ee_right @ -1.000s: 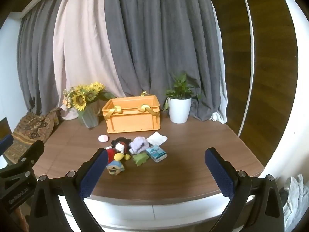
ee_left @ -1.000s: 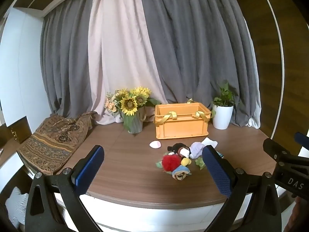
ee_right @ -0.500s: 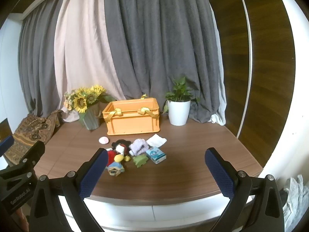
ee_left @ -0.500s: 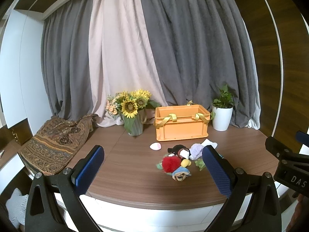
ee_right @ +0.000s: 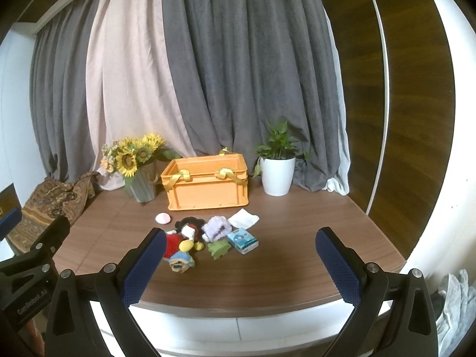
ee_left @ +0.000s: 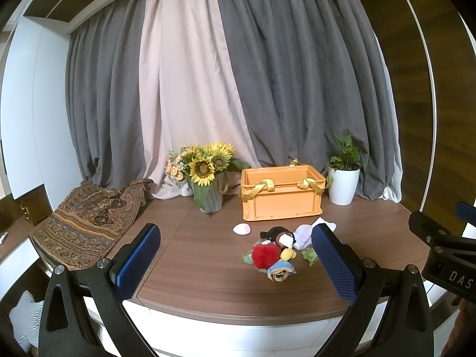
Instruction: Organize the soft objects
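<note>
A pile of soft things lies mid-table before an orange crate [ee_left: 281,196] [ee_right: 206,185]: a red-and-yellow plush doll [ee_left: 272,257] [ee_right: 180,248], a black plush [ee_right: 190,225], a lilac cloth [ee_left: 302,235] [ee_right: 218,227], a green plush [ee_right: 218,249], a blue tissue pack [ee_right: 242,240], a white cloth [ee_right: 244,218] and a pink-white puff [ee_left: 241,229] [ee_right: 163,217]. My left gripper [ee_left: 235,258] and right gripper [ee_right: 242,263] are both open and empty, held at the table's front edge, short of the pile.
A sunflower vase [ee_left: 208,178] [ee_right: 139,172] stands left of the crate. A white potted plant [ee_left: 343,175] [ee_right: 278,166] stands to its right. A patterned cloth [ee_left: 86,223] drapes over the table's left end. Curtains hang behind. The other gripper shows at each view's edge.
Both views have tilted slightly upward, so the table and pile sit a little lower in frame. The objects have not moved and both grippers stay open.
</note>
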`<action>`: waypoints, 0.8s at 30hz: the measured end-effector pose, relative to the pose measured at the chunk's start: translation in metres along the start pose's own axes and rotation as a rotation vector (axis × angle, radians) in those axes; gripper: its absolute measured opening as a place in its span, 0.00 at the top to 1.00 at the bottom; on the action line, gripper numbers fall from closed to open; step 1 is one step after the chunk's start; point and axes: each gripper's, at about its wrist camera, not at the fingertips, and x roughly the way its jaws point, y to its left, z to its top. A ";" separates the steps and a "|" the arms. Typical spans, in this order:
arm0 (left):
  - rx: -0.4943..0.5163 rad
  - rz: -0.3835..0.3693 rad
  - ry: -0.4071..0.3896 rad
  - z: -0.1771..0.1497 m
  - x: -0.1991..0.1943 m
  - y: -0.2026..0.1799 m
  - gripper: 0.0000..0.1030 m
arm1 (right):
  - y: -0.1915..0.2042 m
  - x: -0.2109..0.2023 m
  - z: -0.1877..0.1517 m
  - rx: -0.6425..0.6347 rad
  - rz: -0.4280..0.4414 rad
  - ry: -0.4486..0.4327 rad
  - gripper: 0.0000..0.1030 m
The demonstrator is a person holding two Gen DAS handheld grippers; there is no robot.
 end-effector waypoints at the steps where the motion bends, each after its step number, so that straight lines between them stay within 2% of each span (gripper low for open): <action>1: -0.001 0.002 -0.001 -0.001 0.000 0.000 0.00 | 0.000 0.000 -0.001 0.000 0.003 0.000 0.01; 24: -0.002 -0.004 -0.005 -0.008 0.000 0.001 0.00 | 0.001 0.000 -0.003 0.000 0.001 -0.002 0.01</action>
